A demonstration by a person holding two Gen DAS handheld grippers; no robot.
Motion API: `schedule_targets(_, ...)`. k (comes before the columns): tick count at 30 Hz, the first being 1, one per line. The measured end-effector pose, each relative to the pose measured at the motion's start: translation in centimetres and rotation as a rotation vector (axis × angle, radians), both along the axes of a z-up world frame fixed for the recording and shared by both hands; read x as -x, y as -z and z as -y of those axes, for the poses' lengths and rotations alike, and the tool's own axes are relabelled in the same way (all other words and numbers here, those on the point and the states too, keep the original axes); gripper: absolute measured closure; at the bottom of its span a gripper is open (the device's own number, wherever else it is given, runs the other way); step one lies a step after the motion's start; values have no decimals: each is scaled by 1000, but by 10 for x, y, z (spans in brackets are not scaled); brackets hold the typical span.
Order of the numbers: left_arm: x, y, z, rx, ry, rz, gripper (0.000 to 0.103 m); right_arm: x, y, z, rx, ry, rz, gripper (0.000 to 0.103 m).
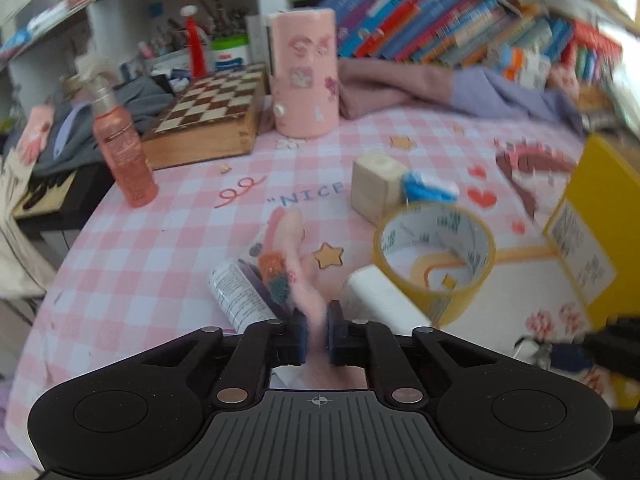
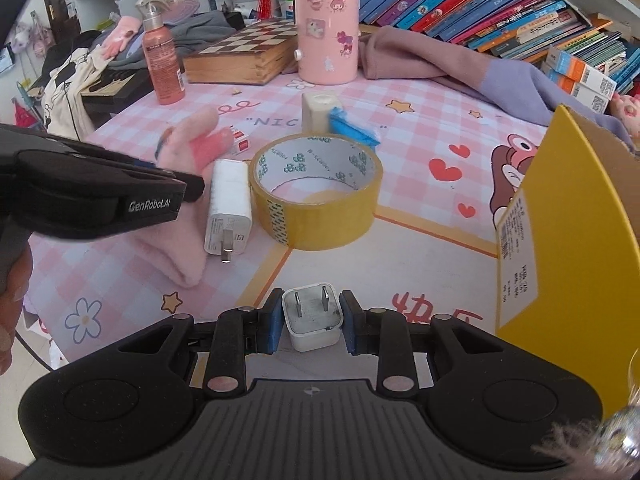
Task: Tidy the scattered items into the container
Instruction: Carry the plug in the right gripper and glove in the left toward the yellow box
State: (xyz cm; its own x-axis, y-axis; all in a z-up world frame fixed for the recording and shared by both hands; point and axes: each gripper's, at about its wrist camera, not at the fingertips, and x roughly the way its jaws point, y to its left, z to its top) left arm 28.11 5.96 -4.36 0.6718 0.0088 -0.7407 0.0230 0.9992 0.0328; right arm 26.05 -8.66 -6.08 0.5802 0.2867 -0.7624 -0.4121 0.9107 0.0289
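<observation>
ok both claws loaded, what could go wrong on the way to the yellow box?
1. The left claw pinches only an edge of the pink glove; the trailing glove could drag the white charger or the tube beside it.
2. The right claw holds the small plug adapter by its smooth sides; it could slip.
3. The yellow box wall stands tall; a low approach could hit it.

Pink glove [image 1: 294, 248] motion-blurred, yellow box [image 2: 560, 216] cut off at right edge

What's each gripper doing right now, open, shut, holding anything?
Left gripper: shut on the pink glove.
Right gripper: shut on the small white plug adapter.
</observation>
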Motion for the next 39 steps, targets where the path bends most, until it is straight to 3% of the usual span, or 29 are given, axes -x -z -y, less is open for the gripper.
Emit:
schedule_targets(13, 50, -64, -12, 142, -13, 192, 96, 26, -29, 5, -35, 21, 106, 76)
schedule_targets(25, 108, -67, -23, 198, -23, 193, 96, 73, -53, 8, -50, 38, 175, 76)
schedule_targets(39, 182, -67, -23, 235, 62, 180, 96, 158, -67, 7, -64, 95, 193, 76)
